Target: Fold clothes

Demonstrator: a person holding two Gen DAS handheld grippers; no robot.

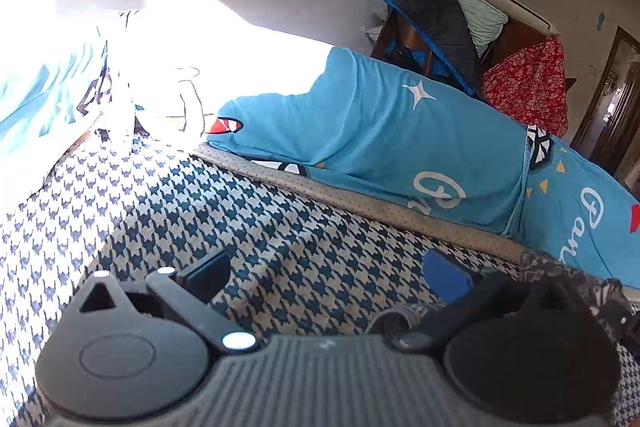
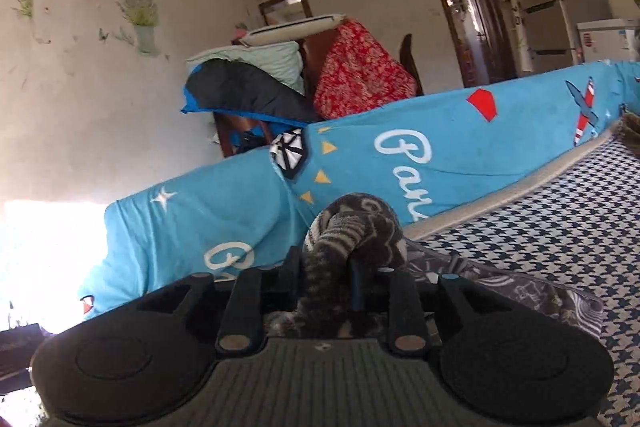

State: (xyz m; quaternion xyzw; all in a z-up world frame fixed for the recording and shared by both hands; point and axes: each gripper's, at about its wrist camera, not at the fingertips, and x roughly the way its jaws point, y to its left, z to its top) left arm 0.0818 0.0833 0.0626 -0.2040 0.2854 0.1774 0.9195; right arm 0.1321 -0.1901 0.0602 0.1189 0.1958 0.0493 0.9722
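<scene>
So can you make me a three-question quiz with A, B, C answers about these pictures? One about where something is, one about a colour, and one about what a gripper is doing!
1. Where is the red flowery cloth?
A. Behind the blue blanket
B. On the checked cover
C. In the left gripper

2. What colour is the writing on the blue blanket?
A. Black
B. White
C. Green

3. What is the right gripper doing?
A. Standing wide open with nothing in it
B. Pinching the grey patterned garment
C. Holding a cup

Answers:
1 A, it is draped over furniture beyond the blanket.
2 B, the curly letters are white.
3 B, a bunch of grey fabric sticks up between its closed fingers.
</scene>
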